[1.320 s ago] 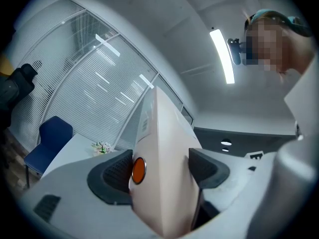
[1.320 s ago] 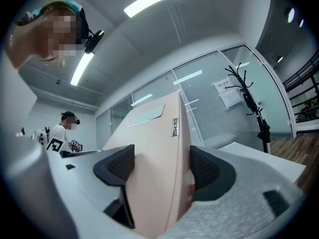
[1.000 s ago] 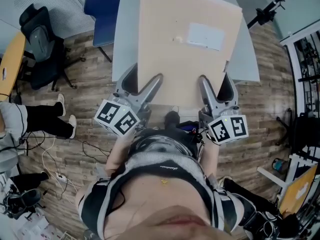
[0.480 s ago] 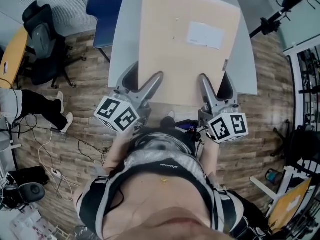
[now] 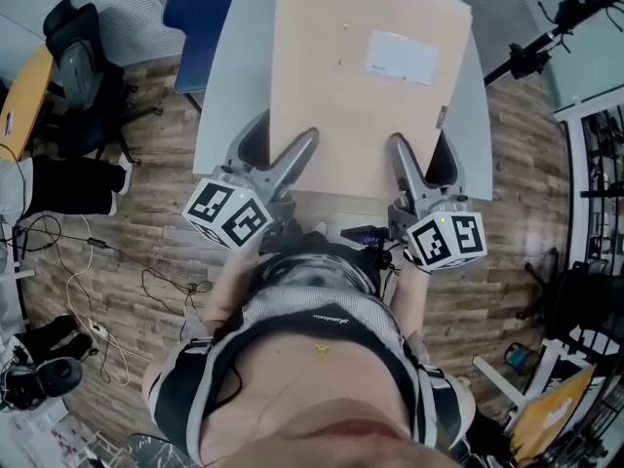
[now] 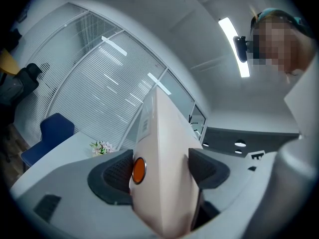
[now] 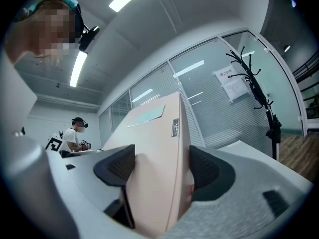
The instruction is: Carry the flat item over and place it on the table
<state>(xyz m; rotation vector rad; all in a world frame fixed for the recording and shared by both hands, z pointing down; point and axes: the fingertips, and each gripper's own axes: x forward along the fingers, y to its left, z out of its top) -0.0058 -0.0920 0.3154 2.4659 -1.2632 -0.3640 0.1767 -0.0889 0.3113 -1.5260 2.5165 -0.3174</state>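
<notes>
A person grips a flat beige box [image 5: 361,105] by its near edge, with a hand-held gripper at each corner. The left hand-held gripper [image 5: 278,149] has its jaws clamped on the box's edge, one pad just beside a round orange sticker [image 6: 138,169]. The right hand-held gripper [image 5: 421,154] is clamped on the same edge, with a small tag [image 7: 175,127] on the box's side just ahead of its jaws. The box reaches forward from both over a pale grey desk [image 5: 229,86]; whether it touches the desk cannot be told. A white label [image 5: 402,55] sits on the box ahead of the right hand-held gripper. A blue chair [image 5: 200,8] stands beyond the left one.
</notes>
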